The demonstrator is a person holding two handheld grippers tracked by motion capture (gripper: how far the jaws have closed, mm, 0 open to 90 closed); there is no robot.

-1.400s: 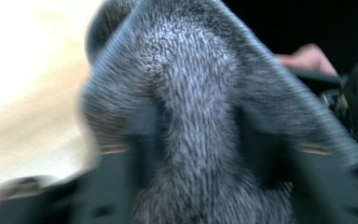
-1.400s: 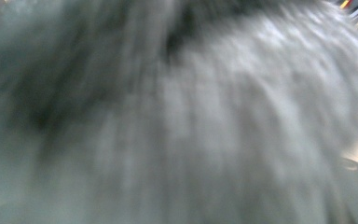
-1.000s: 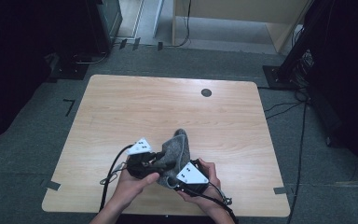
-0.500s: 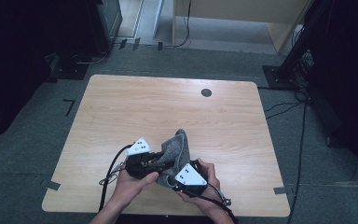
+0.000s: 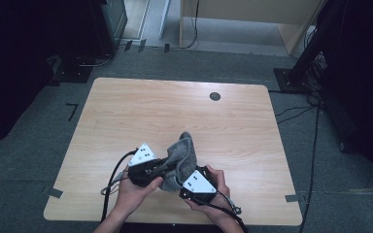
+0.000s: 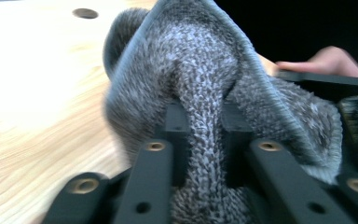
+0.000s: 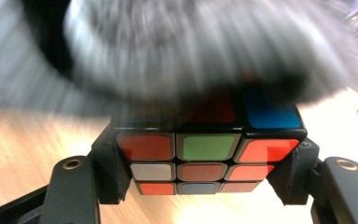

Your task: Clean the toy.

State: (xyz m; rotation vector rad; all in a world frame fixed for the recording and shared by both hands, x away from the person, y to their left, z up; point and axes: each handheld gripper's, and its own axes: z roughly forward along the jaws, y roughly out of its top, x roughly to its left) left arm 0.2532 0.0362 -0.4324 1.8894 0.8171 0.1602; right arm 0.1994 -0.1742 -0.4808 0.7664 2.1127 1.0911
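Your left gripper point(image 6: 200, 140) has just closed its fingers on the grey knitted cloth point(image 6: 200, 74); your right gripper point(image 7: 205, 177) clamps the multicoloured puzzle cube point(image 7: 205, 149) above the wooden desk point(image 5: 141, 111).

Grey knitted cloth point(image 6: 205, 93): coarse looped yarn, fuzzy, matt, w/ a smoother ribbed edge. Colour-tiled plastic puzzle cube point(image 7: 205, 149): glossy stickers on a shiny black frame. Pale wood-grain tabletop point(image 5: 141, 111): smooth laminate, slight sheen. Left gripper point(image 6: 200, 135) jaws: matt black plastic, brass-look inserts. Dark carpet floor point(image 5: 39, 126): rough, dull.
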